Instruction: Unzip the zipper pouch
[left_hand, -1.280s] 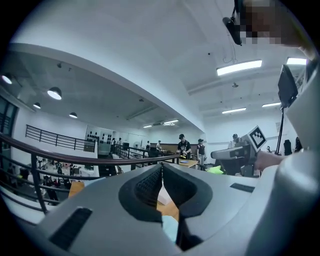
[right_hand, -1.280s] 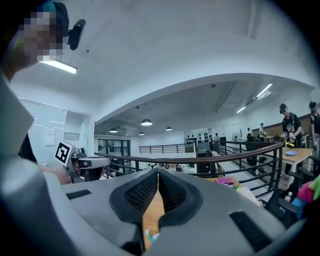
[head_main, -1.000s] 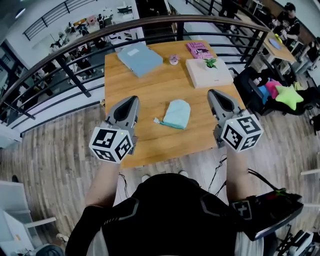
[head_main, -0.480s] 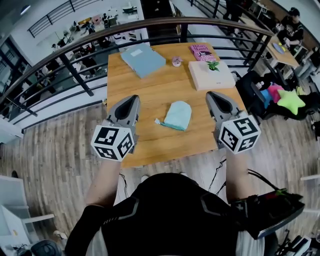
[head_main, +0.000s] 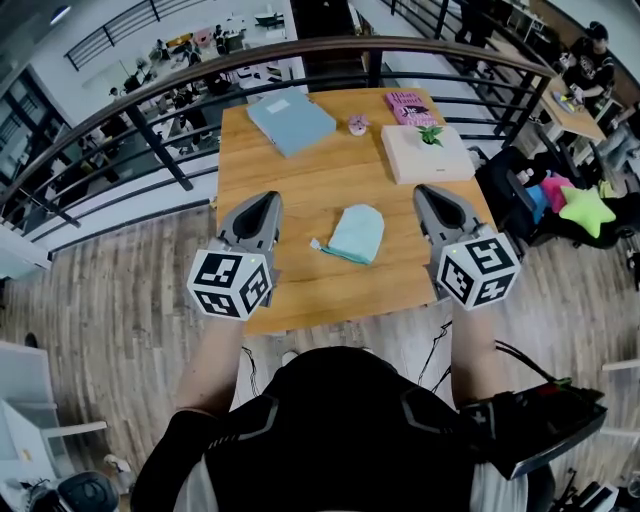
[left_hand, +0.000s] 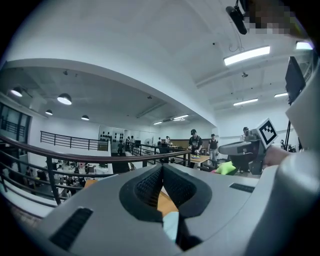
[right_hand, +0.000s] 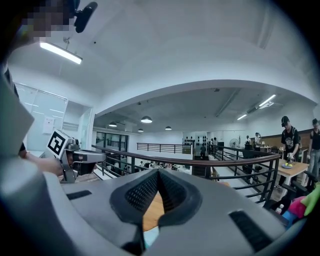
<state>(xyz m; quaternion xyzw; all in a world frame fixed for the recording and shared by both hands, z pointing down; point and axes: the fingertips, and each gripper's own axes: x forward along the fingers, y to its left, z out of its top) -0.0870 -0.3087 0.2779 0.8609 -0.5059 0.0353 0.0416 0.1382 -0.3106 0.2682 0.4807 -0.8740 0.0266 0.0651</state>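
Observation:
A light teal zipper pouch (head_main: 354, 232) lies flat near the middle of the wooden table (head_main: 300, 170), its white pull tab at the lower left corner. My left gripper (head_main: 267, 199) hovers to the pouch's left, jaws shut and empty. My right gripper (head_main: 427, 190) hovers to the pouch's right, also shut with nothing held. Neither touches the pouch. In the left gripper view (left_hand: 161, 170) and the right gripper view (right_hand: 158, 173) the pads meet at the tips, and a sliver of teal pouch (left_hand: 171, 225) shows low between them.
At the table's far side lie a blue folder (head_main: 291, 120), a small pink object (head_main: 357, 124), a pink book (head_main: 409, 106) and a white box (head_main: 430, 155) with a small green plant. A black railing (head_main: 300, 55) curves behind the table. Bags and a green star cushion (head_main: 586, 208) sit at right.
Both grippers have stayed shut, holding their places either side of the pouch. The head view has shifted slightly, so the table sits a little more to the right.

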